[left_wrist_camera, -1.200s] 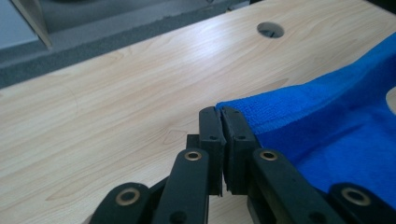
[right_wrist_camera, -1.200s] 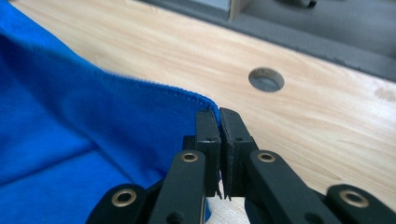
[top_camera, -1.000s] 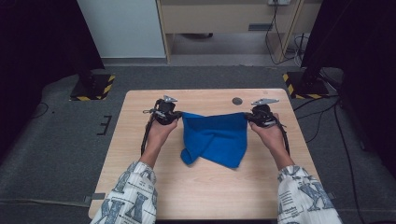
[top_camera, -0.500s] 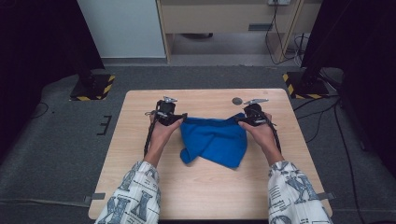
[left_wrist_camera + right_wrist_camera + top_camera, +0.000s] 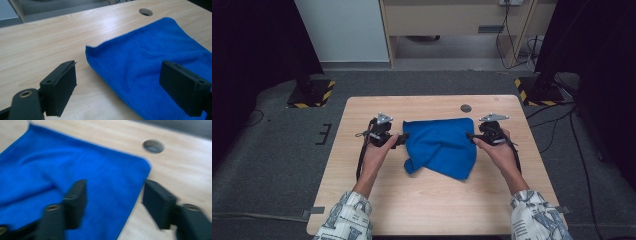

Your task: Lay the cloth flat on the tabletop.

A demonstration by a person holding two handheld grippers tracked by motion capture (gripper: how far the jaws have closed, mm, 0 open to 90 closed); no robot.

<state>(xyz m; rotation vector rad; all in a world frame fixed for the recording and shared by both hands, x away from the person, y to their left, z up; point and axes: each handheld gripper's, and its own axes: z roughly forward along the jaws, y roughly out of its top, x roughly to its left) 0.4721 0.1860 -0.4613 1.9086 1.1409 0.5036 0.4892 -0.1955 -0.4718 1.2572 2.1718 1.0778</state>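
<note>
A blue cloth (image 5: 441, 145) lies on the wooden table (image 5: 422, 200), its far edge flat and its near left corner folded under. My left gripper (image 5: 401, 140) rests at the cloth's left edge. Its jaws have just been opening and stand wide; in the left gripper view (image 5: 119, 65) the cloth (image 5: 150, 60) lies under the gap, touched by neither pad. My right gripper (image 5: 471, 136) is at the cloth's right edge. Its jaws have just been closing a little but remain apart (image 5: 115, 183), and the cloth's (image 5: 62, 165) corner lies beneath them, not pinched.
A round cable hole (image 5: 466, 108) sits in the table just beyond the cloth's far right corner. Bare wood surrounds the cloth. On the floor behind stand two black-and-yellow striped bases (image 5: 312, 95) (image 5: 537, 92) and a wooden cabinet (image 5: 452, 20).
Both grippers let go of the cloth's far corners and opened. The cloth's far edge dropped flat onto the table, and both hands drew slightly toward the near edge.
</note>
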